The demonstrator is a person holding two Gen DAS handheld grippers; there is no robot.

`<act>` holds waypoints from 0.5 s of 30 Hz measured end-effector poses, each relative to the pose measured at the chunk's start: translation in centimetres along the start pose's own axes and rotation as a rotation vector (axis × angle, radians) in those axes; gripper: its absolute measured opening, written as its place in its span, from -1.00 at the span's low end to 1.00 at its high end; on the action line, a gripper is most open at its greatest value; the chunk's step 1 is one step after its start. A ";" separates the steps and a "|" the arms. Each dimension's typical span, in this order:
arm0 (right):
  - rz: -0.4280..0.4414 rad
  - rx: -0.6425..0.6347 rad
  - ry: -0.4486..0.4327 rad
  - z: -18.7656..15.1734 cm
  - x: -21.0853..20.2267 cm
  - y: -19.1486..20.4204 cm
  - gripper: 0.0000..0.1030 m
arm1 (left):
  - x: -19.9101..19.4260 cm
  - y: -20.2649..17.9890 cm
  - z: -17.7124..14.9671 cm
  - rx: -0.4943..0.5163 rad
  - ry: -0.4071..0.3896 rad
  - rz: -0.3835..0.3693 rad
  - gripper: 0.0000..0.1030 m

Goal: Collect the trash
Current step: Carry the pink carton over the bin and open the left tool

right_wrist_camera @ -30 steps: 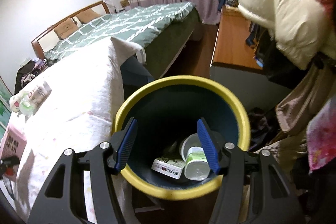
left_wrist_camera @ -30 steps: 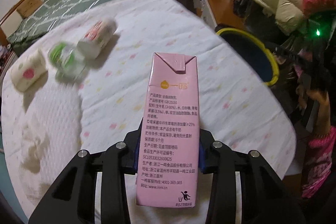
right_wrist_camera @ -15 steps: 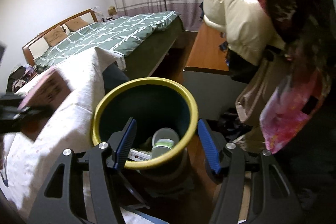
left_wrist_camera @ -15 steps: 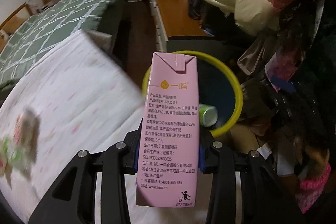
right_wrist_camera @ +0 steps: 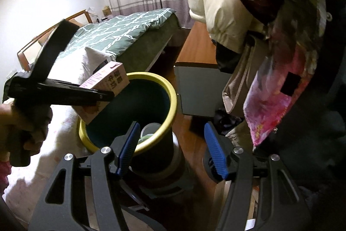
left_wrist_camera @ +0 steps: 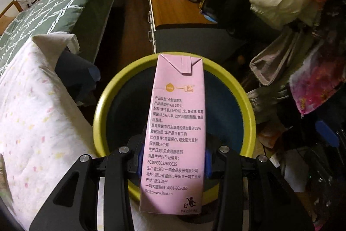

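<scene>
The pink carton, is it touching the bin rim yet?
Cannot tell. In the right wrist view the carton, shut in the left claw, overlaps the bin rim with no visible gap or contact.

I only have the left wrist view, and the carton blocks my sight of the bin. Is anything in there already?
Observer: Yes. The right wrist view shows a white cup inside the bin.
Operator: Is the carton over the opening?
Observer: From the side, the carton hangs tilted over the bin's table-side rim, not its middle.
Operator: And the other gripper?
Observer: The right gripper is open and empty, pointing down at the bin.
</scene>
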State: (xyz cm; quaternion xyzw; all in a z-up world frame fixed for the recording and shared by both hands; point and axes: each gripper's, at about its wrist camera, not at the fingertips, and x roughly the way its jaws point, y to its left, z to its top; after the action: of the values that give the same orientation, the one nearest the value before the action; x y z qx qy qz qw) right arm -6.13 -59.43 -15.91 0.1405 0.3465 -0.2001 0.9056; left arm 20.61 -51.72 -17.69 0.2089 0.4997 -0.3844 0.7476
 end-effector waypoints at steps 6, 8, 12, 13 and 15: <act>-0.002 0.007 0.008 -0.1 0.0 -0.1 0.15 | 0.1 -0.3 -0.5 -0.015 -0.006 0.017 0.38; 0.000 0.004 0.006 -0.2 -0.2 0.1 0.16 | -0.6 -0.2 -0.8 -0.015 -0.018 0.013 0.38; 0.000 -0.005 0.002 -0.2 -0.4 0.6 0.16 | -3.1 0.2 -1.9 -0.036 -0.055 -0.002 0.49; 0.000 -0.007 0.003 -0.1 -0.5 0.7 0.17 | -4.1 0.4 -2.3 -0.042 -0.072 -0.003 0.50; 0.001 -0.014 0.005 -0.2 -0.4 1.1 0.19 | -6.3 1.1 -3.5 -0.064 -0.114 -0.005 0.60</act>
State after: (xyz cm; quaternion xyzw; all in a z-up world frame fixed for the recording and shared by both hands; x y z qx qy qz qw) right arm -5.98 -58.25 -15.60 0.1349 0.3501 -0.1971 0.9057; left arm 18.11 -46.32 -13.48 0.1615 0.4689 -0.3815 0.7801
